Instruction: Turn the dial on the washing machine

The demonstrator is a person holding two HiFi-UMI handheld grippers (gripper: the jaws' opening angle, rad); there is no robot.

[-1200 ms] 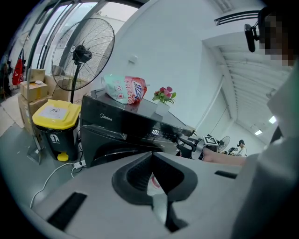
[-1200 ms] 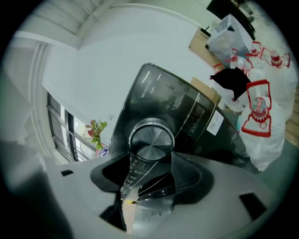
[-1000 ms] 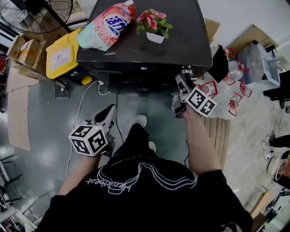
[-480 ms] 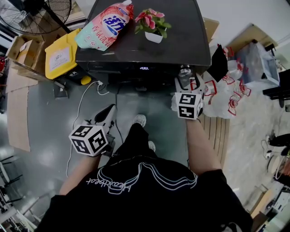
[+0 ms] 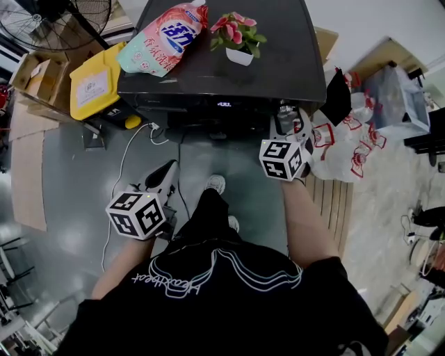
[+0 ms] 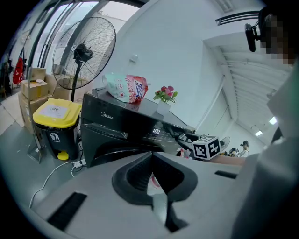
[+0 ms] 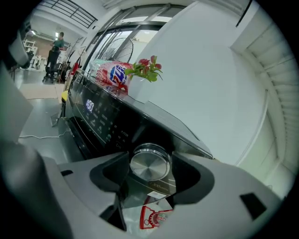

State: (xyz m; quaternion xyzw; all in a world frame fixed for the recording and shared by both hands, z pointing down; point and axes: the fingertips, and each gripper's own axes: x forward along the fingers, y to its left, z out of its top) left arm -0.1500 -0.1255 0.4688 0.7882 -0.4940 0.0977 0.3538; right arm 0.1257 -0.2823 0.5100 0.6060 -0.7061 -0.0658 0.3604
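The black washing machine (image 5: 278, 49) stands ahead of me with its lit display (image 5: 224, 104) on the front panel. Its round silver dial (image 7: 149, 162) sits at the panel's right end. My right gripper (image 7: 150, 173) is at the dial, one jaw on each side; the jaws are closing and a thin gap still shows beside the dial. In the head view the right gripper (image 5: 287, 119) covers most of the dial. My left gripper (image 5: 164, 175) hangs low over the floor, away from the machine, its jaws (image 6: 156, 186) shut on nothing.
A detergent bag (image 5: 163, 38) and a pot of pink flowers (image 5: 238, 38) lie on the machine's top. A yellow bin (image 5: 97, 83), cardboard boxes (image 5: 35, 73) and a fan (image 5: 55, 21) stand to the left. Printed plastic bags (image 5: 341, 146) lie to the right, a white cable (image 5: 125, 167) on the floor.
My right gripper has rolled about its own axis at the dial, so its marker cube has swung from the right side to the top. The left gripper has not moved.
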